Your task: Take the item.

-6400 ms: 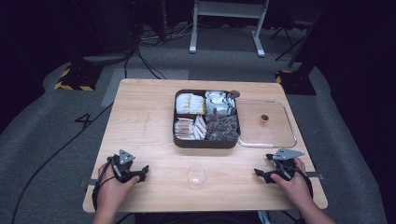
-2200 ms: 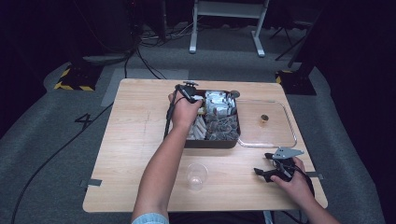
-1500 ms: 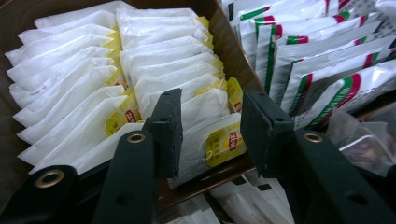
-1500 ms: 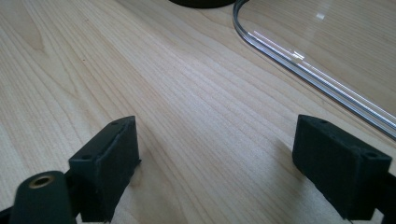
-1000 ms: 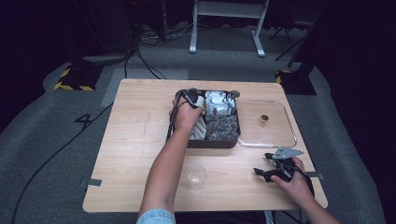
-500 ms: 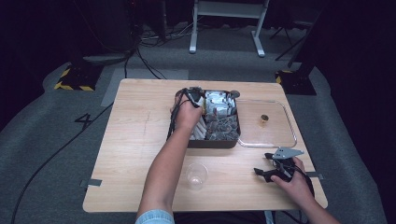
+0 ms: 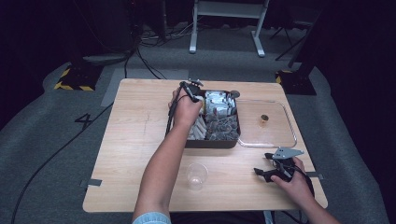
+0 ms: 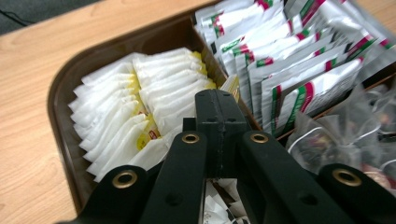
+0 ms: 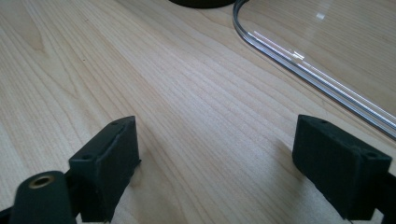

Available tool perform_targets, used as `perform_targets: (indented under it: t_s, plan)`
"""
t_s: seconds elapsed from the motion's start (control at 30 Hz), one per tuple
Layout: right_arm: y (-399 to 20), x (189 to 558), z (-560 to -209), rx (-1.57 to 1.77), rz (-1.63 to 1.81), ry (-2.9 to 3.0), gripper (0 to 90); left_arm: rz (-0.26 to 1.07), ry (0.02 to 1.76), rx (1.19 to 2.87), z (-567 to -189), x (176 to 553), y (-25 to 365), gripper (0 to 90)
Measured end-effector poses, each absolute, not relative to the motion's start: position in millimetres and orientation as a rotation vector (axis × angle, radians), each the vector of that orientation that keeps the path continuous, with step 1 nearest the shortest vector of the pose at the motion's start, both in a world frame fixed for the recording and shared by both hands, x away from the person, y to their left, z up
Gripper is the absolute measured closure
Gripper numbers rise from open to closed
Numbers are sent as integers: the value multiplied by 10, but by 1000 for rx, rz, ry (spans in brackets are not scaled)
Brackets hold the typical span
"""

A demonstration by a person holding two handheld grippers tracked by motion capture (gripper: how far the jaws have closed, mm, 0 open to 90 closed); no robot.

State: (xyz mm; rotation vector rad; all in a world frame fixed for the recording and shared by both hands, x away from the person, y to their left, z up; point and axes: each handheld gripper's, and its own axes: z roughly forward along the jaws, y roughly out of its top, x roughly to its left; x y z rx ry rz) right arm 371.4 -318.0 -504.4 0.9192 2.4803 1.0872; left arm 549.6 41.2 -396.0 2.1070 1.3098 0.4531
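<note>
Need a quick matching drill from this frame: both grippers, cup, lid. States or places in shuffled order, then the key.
Things:
1. left gripper
2. right gripper
3. clear cup
4. clear lid

States or places:
a. fingers wide apart, low over bare table
b. upright, near the table's front edge
c. fingers closed, above the white sachets
d. flat, just right of the dark tray

Pairs: 1-c, 2-a, 3-b, 4-d

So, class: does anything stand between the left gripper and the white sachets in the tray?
Nothing visible does. The left gripper, jaws shut, sits directly over the white sachets in the tray. The clear lid lies on the table beside the tray.
</note>
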Motion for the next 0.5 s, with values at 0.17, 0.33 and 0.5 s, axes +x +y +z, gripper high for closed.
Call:
perform_targets:
  t_s: [0.17,0.33,0.5]
  plan:
    - [-3181,3717,-5044,920,1089,2484,149,450,1288,2079,-3825,5423,455,900]
    - [-3181,3720,-5044,918,1090,2485,149,450,1260,2043,-3693,5330,523,900]
    - [-3181,3720,-5045,917,1089,2484,148,449,1210,2015,-3561,5203,562,900]
